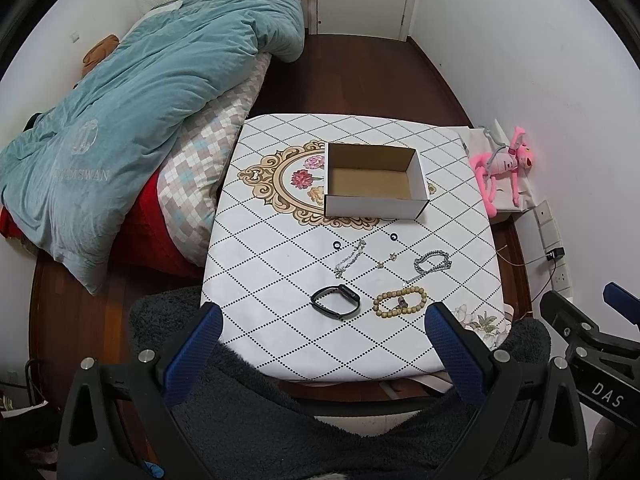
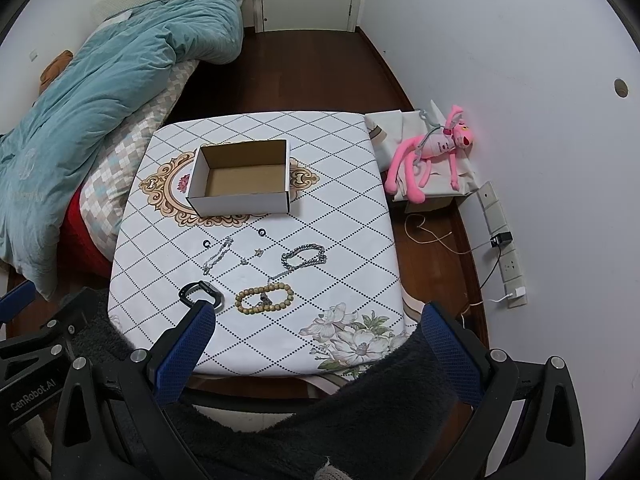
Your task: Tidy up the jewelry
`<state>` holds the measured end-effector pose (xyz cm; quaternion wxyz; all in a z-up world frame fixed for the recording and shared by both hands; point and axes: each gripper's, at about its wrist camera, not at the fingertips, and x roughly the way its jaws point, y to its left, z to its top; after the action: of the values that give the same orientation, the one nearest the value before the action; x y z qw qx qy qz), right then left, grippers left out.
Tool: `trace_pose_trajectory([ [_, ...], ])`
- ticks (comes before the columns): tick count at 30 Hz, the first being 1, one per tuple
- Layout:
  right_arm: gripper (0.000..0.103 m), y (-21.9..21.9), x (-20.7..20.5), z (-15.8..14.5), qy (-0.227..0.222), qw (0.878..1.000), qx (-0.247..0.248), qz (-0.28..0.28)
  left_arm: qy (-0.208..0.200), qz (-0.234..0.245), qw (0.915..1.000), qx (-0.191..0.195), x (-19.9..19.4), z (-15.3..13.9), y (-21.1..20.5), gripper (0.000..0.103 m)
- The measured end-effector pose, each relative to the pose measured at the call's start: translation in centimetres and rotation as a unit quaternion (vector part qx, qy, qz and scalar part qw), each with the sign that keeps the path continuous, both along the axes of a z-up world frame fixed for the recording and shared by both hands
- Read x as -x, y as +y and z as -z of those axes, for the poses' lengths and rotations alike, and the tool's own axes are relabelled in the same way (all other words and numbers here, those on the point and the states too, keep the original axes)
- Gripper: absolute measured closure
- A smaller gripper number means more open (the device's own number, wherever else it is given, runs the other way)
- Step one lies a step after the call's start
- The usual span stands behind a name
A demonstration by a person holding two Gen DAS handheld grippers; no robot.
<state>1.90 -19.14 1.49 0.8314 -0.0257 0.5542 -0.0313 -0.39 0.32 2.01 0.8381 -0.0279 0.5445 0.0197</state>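
An open white cardboard box point(image 1: 376, 179) point(image 2: 241, 178) stands empty at the middle of the table point(image 1: 280, 320) point(image 2: 340, 240). In front of it lie a black watch band point(image 1: 335, 302) point(image 2: 201, 295), a wooden bead bracelet point(image 1: 399, 300) point(image 2: 264, 298), a thick silver chain bracelet point(image 1: 432, 262) point(image 2: 304, 256), a thin silver chain point(image 1: 351, 258) point(image 2: 218, 255), two small black rings point(image 1: 337, 245) point(image 1: 394, 236) and small earrings point(image 1: 386, 261). My left gripper point(image 1: 322, 320) and right gripper point(image 2: 316, 320) are both open and empty, held above the table's near edge.
A bed with a teal duvet point(image 1: 132, 120) point(image 2: 100, 88) lies to the left. A pink plush toy point(image 1: 504, 164) point(image 2: 436, 152) rests on a box at the right wall, beside wall sockets and cables point(image 2: 500, 240). Dark fleece fabric point(image 1: 320, 420) fills the foreground.
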Motion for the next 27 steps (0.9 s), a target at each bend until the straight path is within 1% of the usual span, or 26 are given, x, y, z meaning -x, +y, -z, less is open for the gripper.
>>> trace_pose_trajectory([
  [27, 0.000, -0.32, 0.12, -0.09, 0.000, 1.000, 0.000, 0.001, -0.003, 0.003, 1.0000, 0.001, 0.12, -0.52, -0.59, 0.000],
])
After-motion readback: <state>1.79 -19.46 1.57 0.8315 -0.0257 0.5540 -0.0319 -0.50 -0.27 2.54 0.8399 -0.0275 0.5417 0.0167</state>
